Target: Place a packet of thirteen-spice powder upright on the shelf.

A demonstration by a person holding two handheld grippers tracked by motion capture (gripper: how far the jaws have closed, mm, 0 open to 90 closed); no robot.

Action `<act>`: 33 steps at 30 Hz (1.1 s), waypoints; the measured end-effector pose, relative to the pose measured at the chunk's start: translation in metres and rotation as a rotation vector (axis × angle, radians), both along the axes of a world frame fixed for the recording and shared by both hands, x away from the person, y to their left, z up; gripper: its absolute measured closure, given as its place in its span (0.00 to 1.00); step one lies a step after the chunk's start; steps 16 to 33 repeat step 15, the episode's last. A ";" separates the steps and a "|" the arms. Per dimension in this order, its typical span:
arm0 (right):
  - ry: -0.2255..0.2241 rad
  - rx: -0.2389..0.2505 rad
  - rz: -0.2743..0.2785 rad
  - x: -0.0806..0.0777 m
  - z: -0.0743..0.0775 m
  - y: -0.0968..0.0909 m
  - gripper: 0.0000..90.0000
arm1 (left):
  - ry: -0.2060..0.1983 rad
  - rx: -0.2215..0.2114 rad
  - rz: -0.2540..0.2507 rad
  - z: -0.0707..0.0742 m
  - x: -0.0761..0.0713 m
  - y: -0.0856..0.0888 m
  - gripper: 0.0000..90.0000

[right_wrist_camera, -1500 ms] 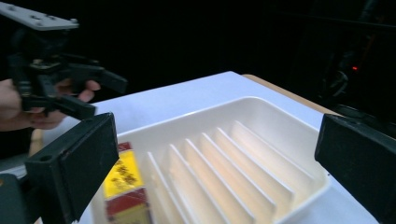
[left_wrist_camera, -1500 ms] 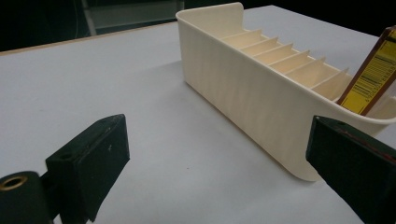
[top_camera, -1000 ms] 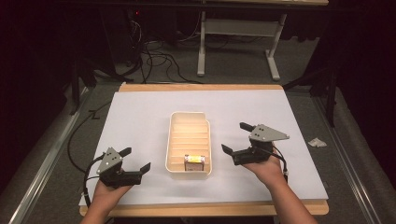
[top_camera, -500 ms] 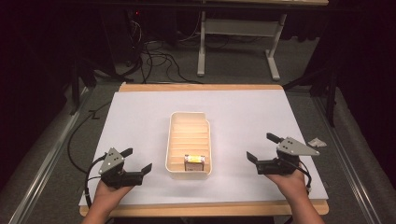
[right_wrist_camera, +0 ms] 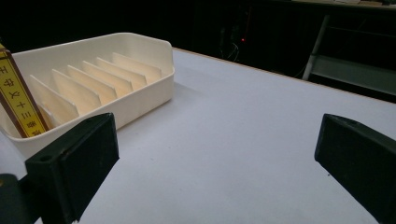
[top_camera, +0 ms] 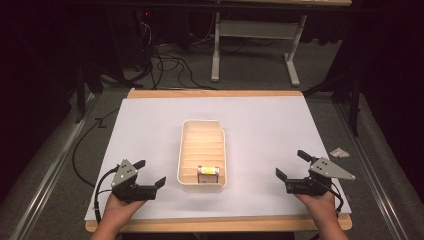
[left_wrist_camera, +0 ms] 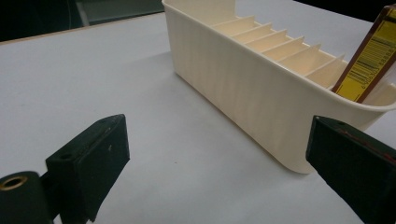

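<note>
1. Your left tool (top_camera: 150, 174) rests low on the desk (top_camera: 260, 125), jaws spread wide and holding nothing, just beside the tray's near-left corner.
2. Your right tool (top_camera: 291, 164) sits well apart to the right, jaws just as wide, nothing in them.
3. The cream plastic divider tray (top_camera: 186, 150), ribbed walls and thin slats, stands between them.
4. The small yellow-and-brown packet (top_camera: 208, 171) leans tilted in the nearest slot, propped by the slat.

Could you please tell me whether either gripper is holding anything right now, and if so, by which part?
Nothing is held. The left gripper and right gripper are both open and empty, apart from the tray.
</note>
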State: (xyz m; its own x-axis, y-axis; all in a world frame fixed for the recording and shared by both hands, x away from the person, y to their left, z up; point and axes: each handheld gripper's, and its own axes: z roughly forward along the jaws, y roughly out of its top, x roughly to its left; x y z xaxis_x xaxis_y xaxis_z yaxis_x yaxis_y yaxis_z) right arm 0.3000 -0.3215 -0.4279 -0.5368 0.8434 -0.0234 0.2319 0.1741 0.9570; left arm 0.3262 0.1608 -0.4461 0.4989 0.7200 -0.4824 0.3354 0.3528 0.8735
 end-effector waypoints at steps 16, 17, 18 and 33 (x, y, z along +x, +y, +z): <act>0.001 0.015 0.009 0.005 -0.003 -0.001 0.00 | 0.006 0.001 0.004 -0.002 0.000 0.000 0.07; 0.001 0.015 0.009 0.005 -0.003 -0.001 0.00 | 0.006 0.001 0.004 -0.002 0.000 0.000 0.07; 0.001 0.015 0.009 0.005 -0.003 -0.001 0.00 | 0.006 0.001 0.004 -0.002 0.000 0.000 0.07; 0.001 0.015 0.009 0.005 -0.003 -0.001 0.00 | 0.006 0.001 0.004 -0.002 0.000 0.000 0.07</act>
